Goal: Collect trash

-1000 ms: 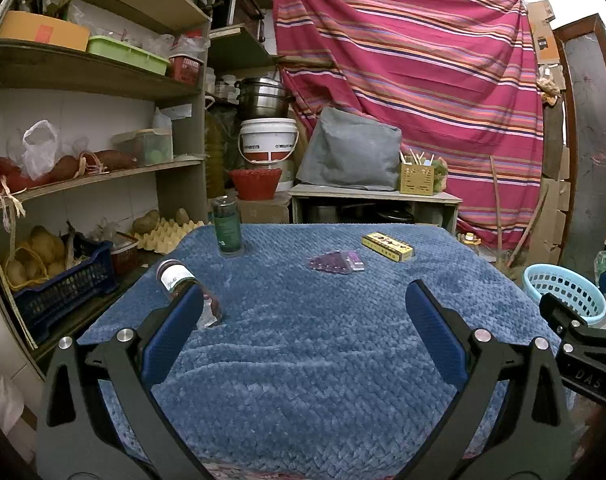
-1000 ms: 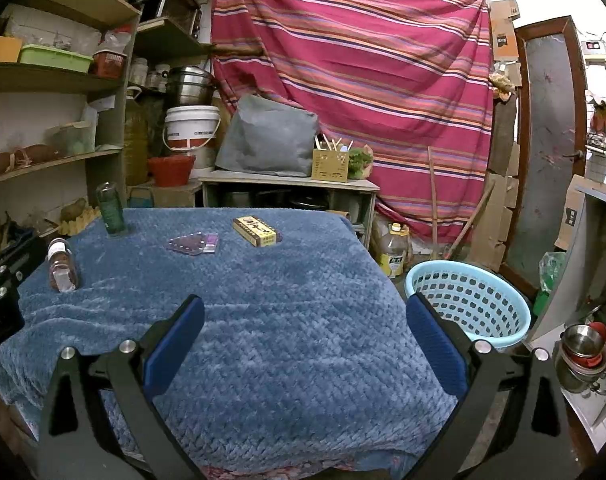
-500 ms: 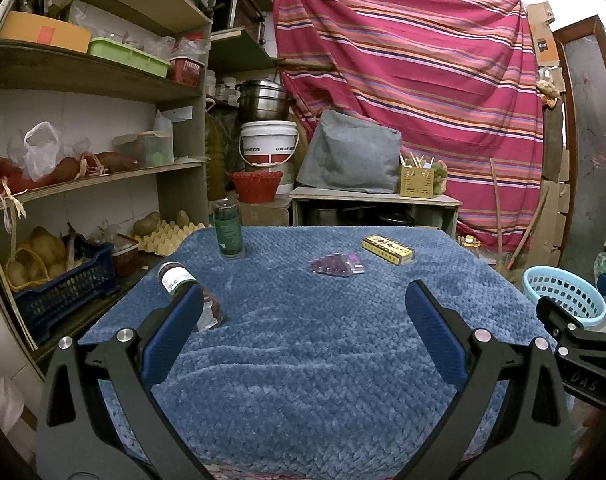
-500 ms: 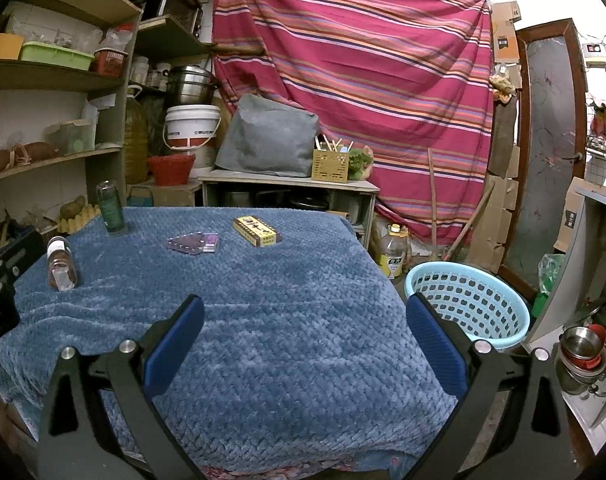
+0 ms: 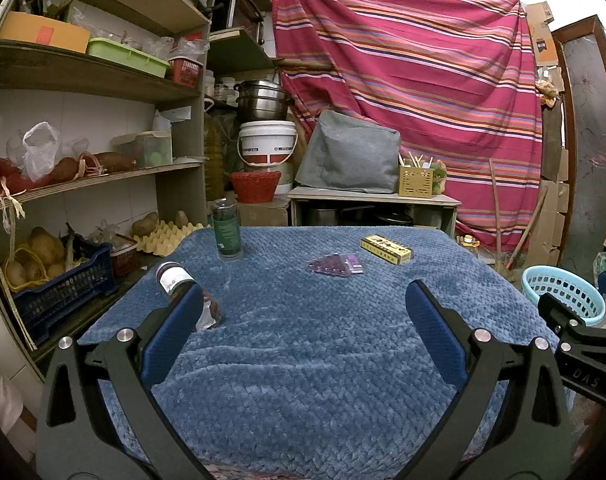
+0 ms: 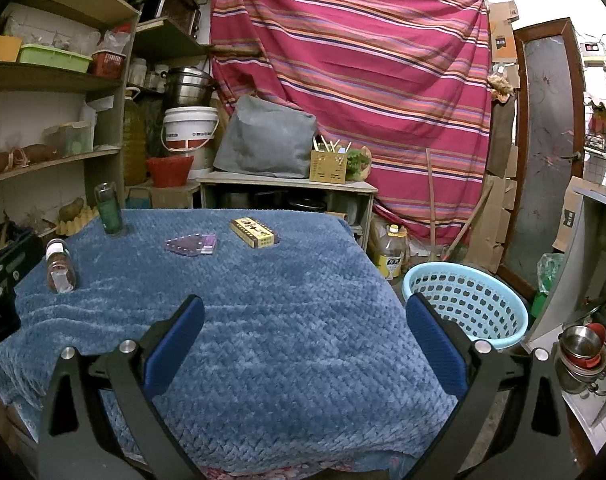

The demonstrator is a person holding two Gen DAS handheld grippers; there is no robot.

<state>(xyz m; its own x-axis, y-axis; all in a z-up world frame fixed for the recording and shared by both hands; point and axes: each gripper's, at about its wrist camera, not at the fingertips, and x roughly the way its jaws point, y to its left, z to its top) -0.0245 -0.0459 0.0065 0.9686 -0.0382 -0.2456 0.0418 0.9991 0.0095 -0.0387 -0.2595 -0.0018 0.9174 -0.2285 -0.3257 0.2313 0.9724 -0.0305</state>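
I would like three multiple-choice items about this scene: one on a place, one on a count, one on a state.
1. Where is the light blue basket?
A. on the table
B. on the floor beside the table's right edge
C. on a shelf

2. How many items lie or stand on the blue blanket?
A. two
B. four
C. six

3. How is the small brown bottle?
A. lying on its side
B. standing upright
C. held in fingers

Answers: 1 B, it sits low, right of the blanket. 2 B: green bottle, brown bottle, purple packet, yellow box. 3 A, its white-labelled neck points away along the blanket.
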